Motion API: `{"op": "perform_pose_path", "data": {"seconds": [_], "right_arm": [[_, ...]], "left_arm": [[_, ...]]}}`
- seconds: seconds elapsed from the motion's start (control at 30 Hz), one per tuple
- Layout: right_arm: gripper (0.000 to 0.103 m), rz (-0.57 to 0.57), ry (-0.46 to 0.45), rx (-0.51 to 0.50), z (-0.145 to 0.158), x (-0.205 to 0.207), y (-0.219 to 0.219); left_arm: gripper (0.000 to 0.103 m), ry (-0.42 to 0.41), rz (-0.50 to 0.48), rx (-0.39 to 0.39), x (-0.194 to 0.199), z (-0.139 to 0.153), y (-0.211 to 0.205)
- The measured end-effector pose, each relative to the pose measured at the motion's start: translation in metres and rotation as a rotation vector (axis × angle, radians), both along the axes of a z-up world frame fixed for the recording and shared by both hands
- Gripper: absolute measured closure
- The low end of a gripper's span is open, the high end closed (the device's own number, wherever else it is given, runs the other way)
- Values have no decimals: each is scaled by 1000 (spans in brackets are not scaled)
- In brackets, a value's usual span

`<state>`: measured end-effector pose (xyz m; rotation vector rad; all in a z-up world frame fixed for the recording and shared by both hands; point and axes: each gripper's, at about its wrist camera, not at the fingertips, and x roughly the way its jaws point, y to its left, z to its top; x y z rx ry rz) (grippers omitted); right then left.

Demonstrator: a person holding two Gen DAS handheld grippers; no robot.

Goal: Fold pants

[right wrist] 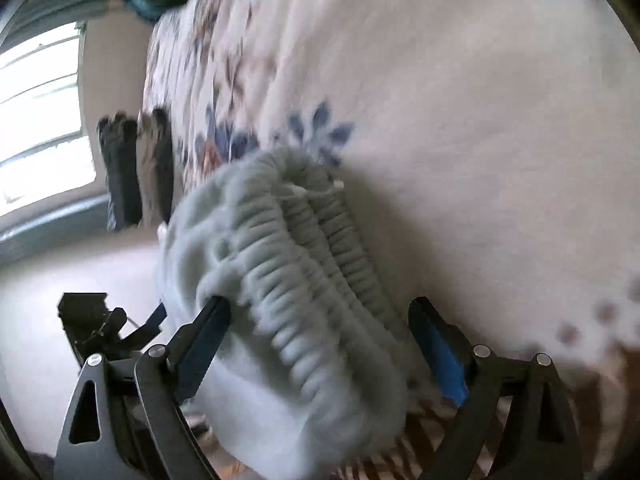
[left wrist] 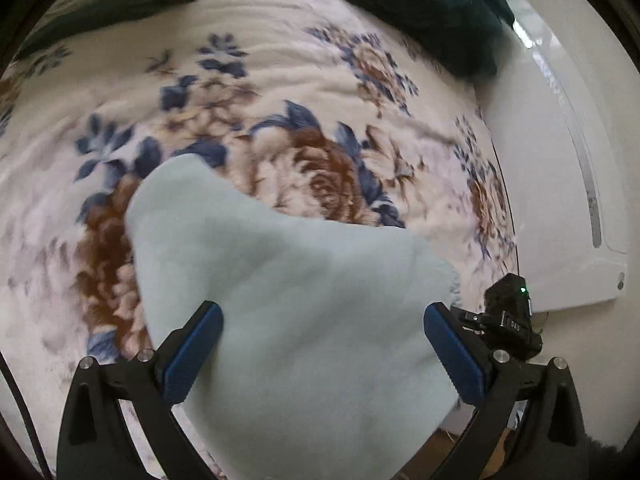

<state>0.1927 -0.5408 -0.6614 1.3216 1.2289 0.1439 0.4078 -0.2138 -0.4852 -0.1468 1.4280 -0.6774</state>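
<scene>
Across the bed, our pants hang between both spread hand-held grippers, left and right, neither clenched. We judge the fold barely begun; next comes laying them flat.

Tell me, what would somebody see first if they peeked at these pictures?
First the soft pale blue pants, bunched up right between the fingers of the left gripper. In the right wrist view their ribbed, gathered waistband sits between the open fingers of the right gripper. Behind lies a white blanket with big blue and brown flowers, with something dark teal at its far edge.
</scene>
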Motion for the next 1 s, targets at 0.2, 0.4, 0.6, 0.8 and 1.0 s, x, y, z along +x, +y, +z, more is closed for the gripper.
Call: {"op": "perform_pose_path", "data": {"seconds": [0.2, 0.4, 0.6, 0.8, 1.0], "right_arm": [[4, 26, -79, 164, -26, 5, 1], [2, 11, -166, 186, -24, -9, 1], [2, 84, -156, 143, -31, 10, 21], [2, 9, -223, 188, -26, -2, 1], [1, 188, -180, 77, -27, 19, 26]], "left_arm": [[0, -2, 84, -71, -8, 13, 18], [0, -18, 159, -89, -18, 11, 45], [0, 57, 203, -28, -19, -33, 68], [0, 126, 207, -31, -26, -58, 77], [0, 145, 162, -47, -28, -70, 64]]}}
